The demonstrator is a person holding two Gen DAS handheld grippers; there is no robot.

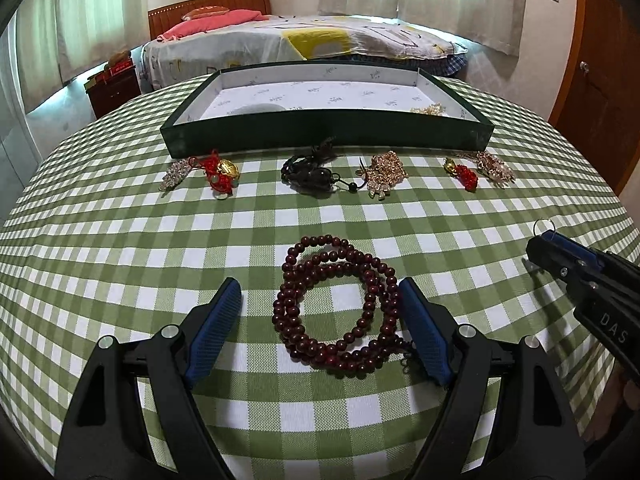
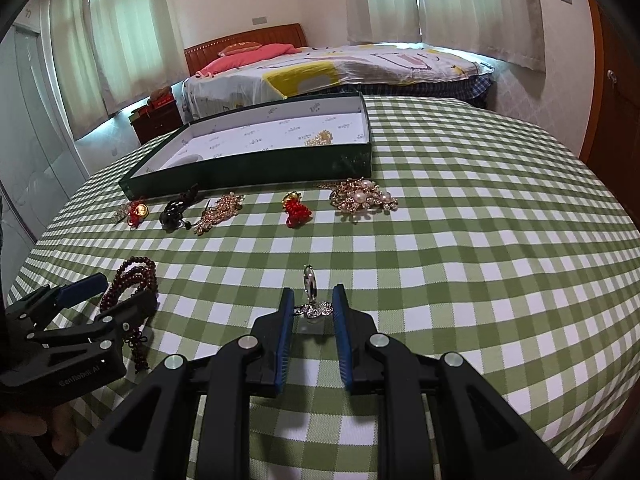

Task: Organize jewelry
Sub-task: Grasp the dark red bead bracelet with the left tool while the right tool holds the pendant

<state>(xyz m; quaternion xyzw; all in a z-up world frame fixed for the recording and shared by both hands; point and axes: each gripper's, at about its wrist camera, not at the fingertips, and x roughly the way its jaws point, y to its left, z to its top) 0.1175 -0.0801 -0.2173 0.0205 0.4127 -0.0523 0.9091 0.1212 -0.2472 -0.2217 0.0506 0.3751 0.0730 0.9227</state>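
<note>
Checked tablecloth (image 1: 120,240) under green tray (image 1: 328,136) with gold chain (image 1: 430,109); left gripper (image 1: 320,308) wide, right gripper (image 2: 312,304) gripping ring (image 2: 310,280).

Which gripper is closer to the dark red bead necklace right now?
Left. The left gripper straddles the bead necklace, open. The right gripper is off to its side, shut on a silver keyring charm.

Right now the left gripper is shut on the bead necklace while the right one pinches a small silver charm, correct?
Not quite. The left gripper is open, its fingers either side of the bead necklace, as the left wrist view shows. The right gripper does pinch the silver charm.
</note>
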